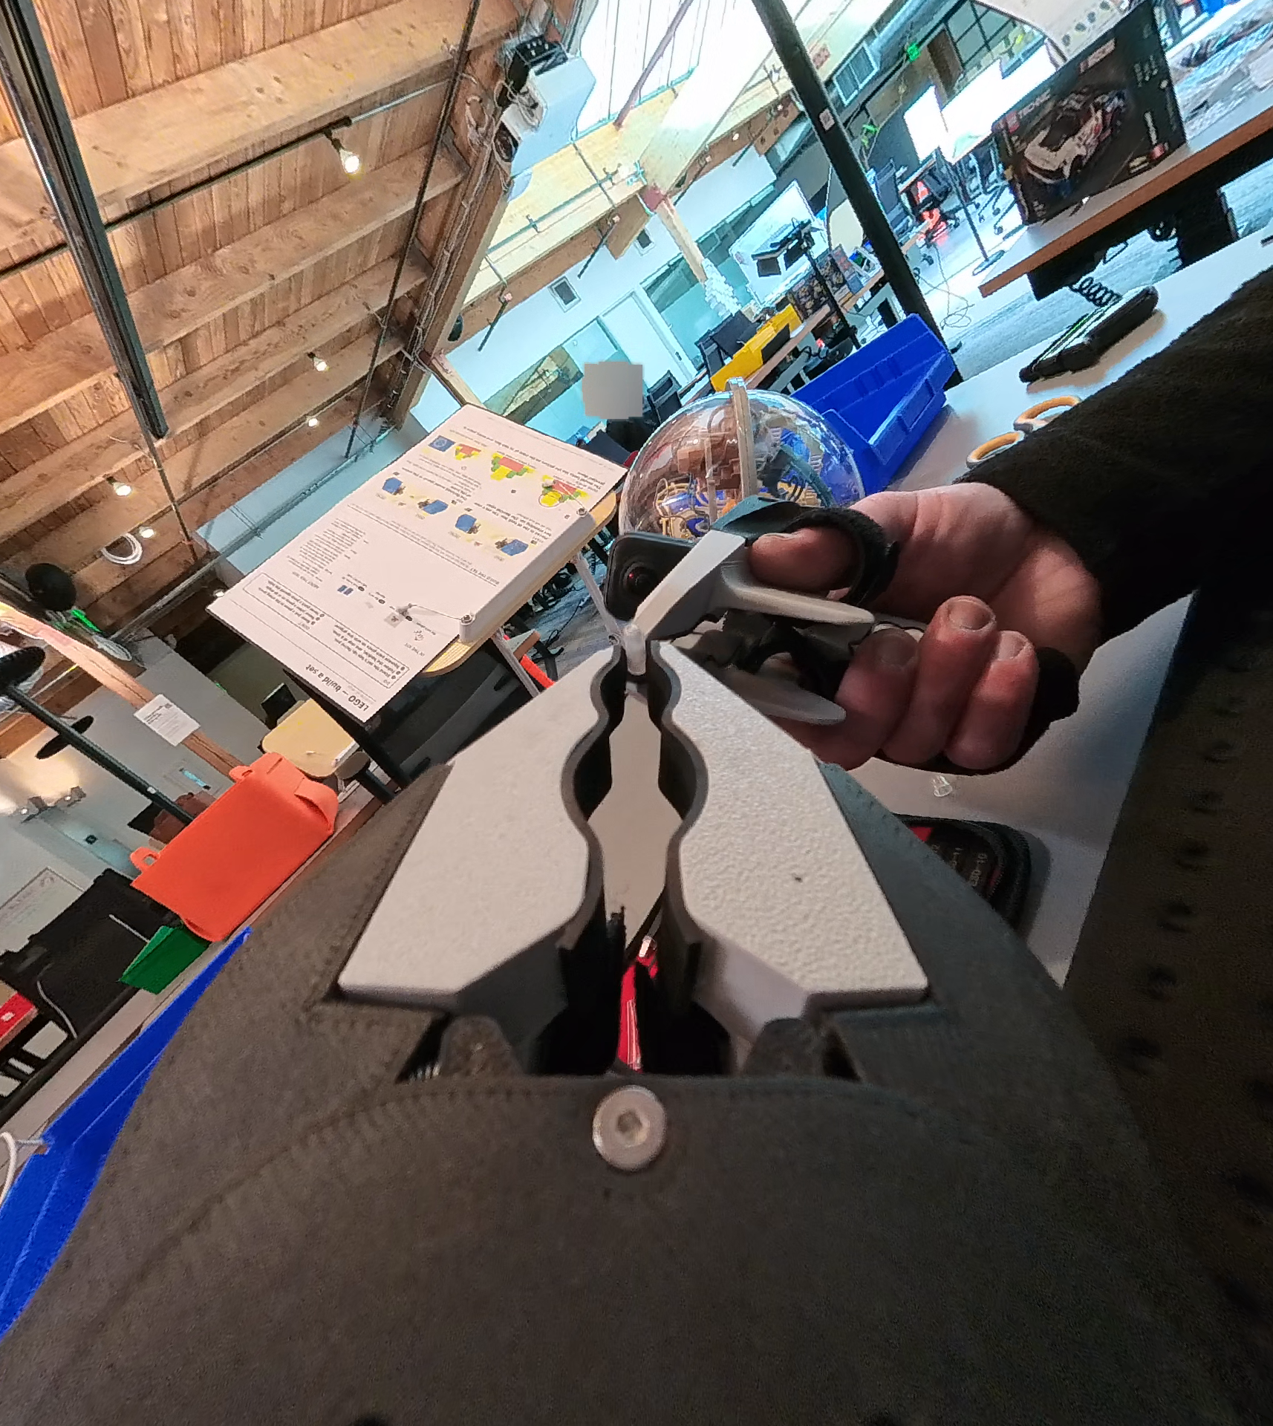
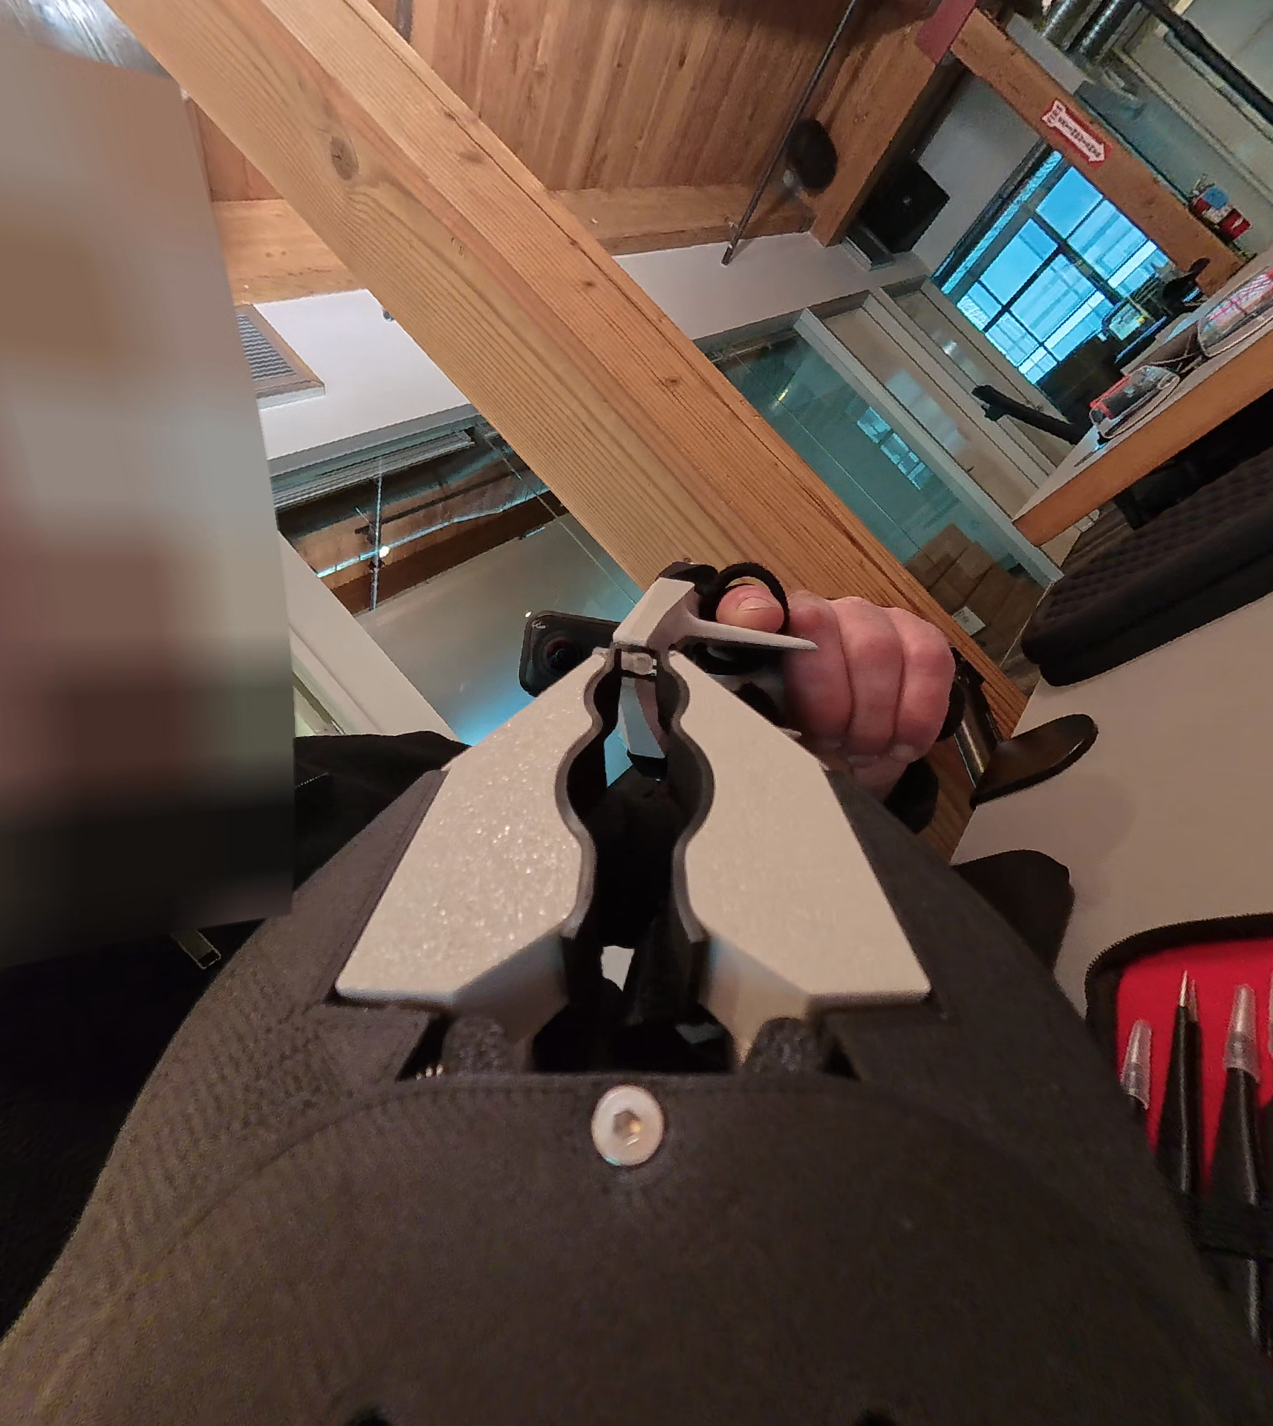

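Left gripper (image 1: 635, 665): fingers pressed almost together, pinching a small white piece (image 1: 635, 652) at their tips; right gripper (image 2: 633, 665) meets it tip to tip, its fingers likewise nipped on the same piece, held in the air between the two; right hand (image 1: 927, 633) just beyond; red case (image 2: 1227, 995) of pointed tools lies near right; farther off, a clear ball (image 1: 741, 463), a printed sheet (image 1: 425, 540) on a stand, a blue bin (image 1: 888, 386).

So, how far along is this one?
Looks done: a white plastic strip is held clear of the table. In hand: left gripper and right gripper both pinch it, tip to tip. Left: unclear from these views; pointed tools sit untouched in their red case.
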Demonstrator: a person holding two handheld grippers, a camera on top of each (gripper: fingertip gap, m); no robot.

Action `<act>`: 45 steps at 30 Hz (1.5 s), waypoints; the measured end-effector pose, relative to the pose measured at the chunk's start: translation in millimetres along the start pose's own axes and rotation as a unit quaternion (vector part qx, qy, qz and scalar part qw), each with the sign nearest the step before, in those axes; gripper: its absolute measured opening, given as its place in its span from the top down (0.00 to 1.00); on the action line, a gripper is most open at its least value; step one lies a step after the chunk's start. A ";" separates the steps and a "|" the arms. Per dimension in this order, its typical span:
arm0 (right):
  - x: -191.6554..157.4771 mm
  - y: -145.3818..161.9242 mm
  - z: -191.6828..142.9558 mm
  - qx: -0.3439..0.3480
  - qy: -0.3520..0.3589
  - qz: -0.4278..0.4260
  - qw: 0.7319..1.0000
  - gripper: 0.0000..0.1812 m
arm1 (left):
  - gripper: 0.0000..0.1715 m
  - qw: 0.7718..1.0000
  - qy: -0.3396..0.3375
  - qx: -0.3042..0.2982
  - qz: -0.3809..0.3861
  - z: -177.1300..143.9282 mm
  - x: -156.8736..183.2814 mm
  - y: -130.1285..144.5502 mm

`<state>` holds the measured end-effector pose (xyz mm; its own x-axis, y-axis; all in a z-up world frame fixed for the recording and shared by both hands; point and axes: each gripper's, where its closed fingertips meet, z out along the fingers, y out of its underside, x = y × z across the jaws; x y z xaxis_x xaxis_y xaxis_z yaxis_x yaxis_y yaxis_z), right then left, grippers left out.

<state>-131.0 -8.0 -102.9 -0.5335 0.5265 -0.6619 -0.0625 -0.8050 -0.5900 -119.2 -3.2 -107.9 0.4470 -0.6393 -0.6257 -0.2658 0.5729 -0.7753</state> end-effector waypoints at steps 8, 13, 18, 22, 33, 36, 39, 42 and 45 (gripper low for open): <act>1.9 -4.4 -2.9 -0.001 0.038 -0.052 0.998 0.99 | 0.98 1.000 -0.001 -0.002 -0.015 3.4 -2.5 3.8; 9.8 -9.6 -9.5 -0.002 0.098 -0.094 0.991 1.00 | 0.90 0.998 -0.018 -0.043 -0.032 1.1 -10.4 17.1; 28.3 -10.3 -18.8 -0.026 0.189 -0.146 0.971 1.00 | 0.92 0.993 -0.016 -0.120 0.013 -1.0 -10.0 26.3; 33.8 -7.4 -19.1 -0.047 0.223 -0.174 0.958 1.00 | 0.96 0.982 0.004 -0.185 0.033 2.0 -2.3 42.5; 39.8 -2.9 -18.4 -0.063 0.249 -0.191 0.947 1.00 | 0.95 0.979 0.001 -0.202 0.038 -2.8 -2.7 46.7; 41.9 -2.8 -19.4 -0.064 0.254 -0.190 0.946 1.00 | 0.99 0.977 0.012 -0.210 0.037 -4.2 0.6 49.7; 43.2 -2.2 -19.7 -0.065 0.256 -0.189 0.946 1.00 | 0.99 0.975 0.012 -0.216 0.044 -5.1 0.9 51.3; 45.2 -1.0 -18.9 -0.067 0.261 -0.190 0.944 1.00 | 1.00 0.974 0.017 -0.220 0.043 -7.3 1.3 52.5; 51.3 1.2 -22.0 -0.074 0.272 -0.176 0.943 0.96 | 1.00 0.973 0.038 -0.227 0.033 -13.6 3.7 58.3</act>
<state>-139.9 24.0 -147.7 0.0125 0.8494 -0.5276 -0.0147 -0.5275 -0.8494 -144.7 20.9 -156.6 0.3562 -0.6545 -0.6669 -0.6495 0.3396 -0.6803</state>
